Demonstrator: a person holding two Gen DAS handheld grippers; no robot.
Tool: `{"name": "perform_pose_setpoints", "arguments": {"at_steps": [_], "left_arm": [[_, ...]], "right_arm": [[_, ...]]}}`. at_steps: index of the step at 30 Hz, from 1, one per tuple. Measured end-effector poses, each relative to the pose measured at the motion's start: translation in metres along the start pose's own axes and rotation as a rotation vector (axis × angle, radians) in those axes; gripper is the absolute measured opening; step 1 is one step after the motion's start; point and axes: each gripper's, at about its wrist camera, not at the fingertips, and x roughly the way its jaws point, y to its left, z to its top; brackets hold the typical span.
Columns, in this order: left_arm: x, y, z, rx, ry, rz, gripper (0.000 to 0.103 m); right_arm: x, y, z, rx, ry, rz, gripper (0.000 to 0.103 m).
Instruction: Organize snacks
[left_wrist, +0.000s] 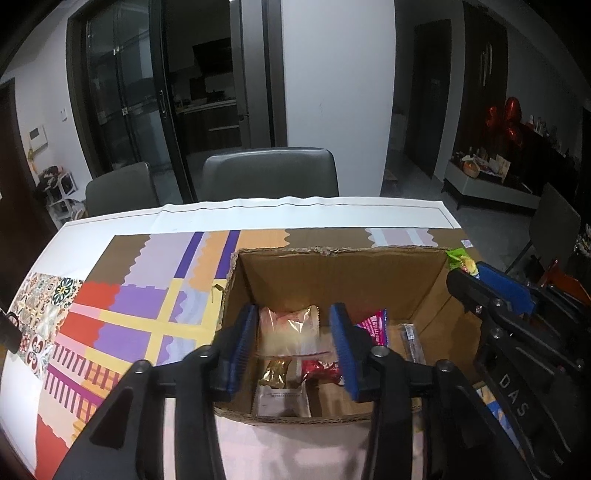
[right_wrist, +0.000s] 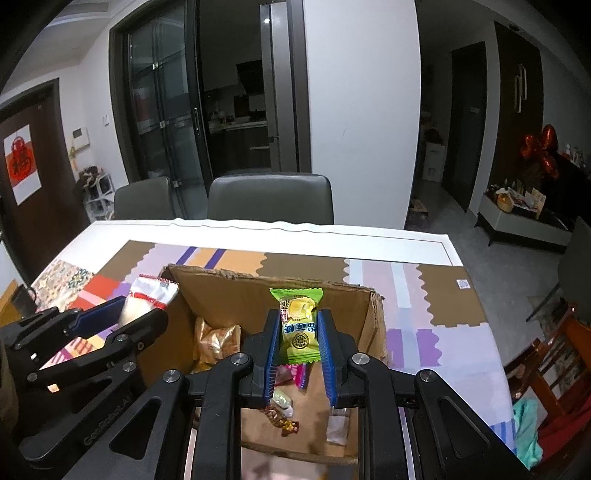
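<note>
In the frame's centre the right gripper (right_wrist: 298, 339) clenched a green candy (right_wrist: 298, 325) above the cardboard box (left_wrist: 332, 273), while the left gripper (left_wrist: 293, 347), seemingly released, let a blurred clear packet (left_wrist: 288, 332) drop, which might bounce out.

White letters "DAS" stand on the black body of the right tool (left_wrist: 495, 291). The left tool (right_wrist: 122, 314) carries faint embossed lettering along its arm, too dim to read. The green candy wrapper (right_wrist: 298, 325) bears blue Chinese characters.
</note>
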Motion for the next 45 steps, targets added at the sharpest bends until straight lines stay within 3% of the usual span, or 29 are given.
{"name": "perform_pose_setpoints", "arguments": {"at_steps": [2,4,9,12,17,30,45], "left_arm": [[-0.001,0.001,-0.001,0.002,0.001,0.007,0.050],[-0.003,0.002,-0.001,0.002,-0.001,0.015,0.052],[-0.012,0.007,-0.002,-0.001,-0.019,0.040,0.072],[-0.019,0.009,-0.003,-0.003,-0.030,0.052,0.079],[-0.032,0.014,-0.006,-0.026,-0.044,0.063,0.086],[-0.084,0.022,-0.018,-0.040,-0.103,0.070,0.086],[-0.136,0.018,-0.050,-0.047,-0.152,0.066,0.086]], "right_arm": [[0.000,0.000,0.001,0.000,0.000,-0.001,0.023],[-0.001,-0.001,0.000,0.004,-0.005,-0.006,0.033],[-0.010,-0.006,0.000,0.022,-0.027,-0.036,0.063],[-0.016,-0.007,0.001,0.027,-0.033,-0.049,0.070],[-0.027,-0.006,0.000,0.025,-0.040,-0.058,0.071],[-0.075,0.007,-0.005,0.009,-0.090,-0.068,0.073],[-0.134,0.012,-0.032,0.004,-0.136,-0.088,0.073]]}}
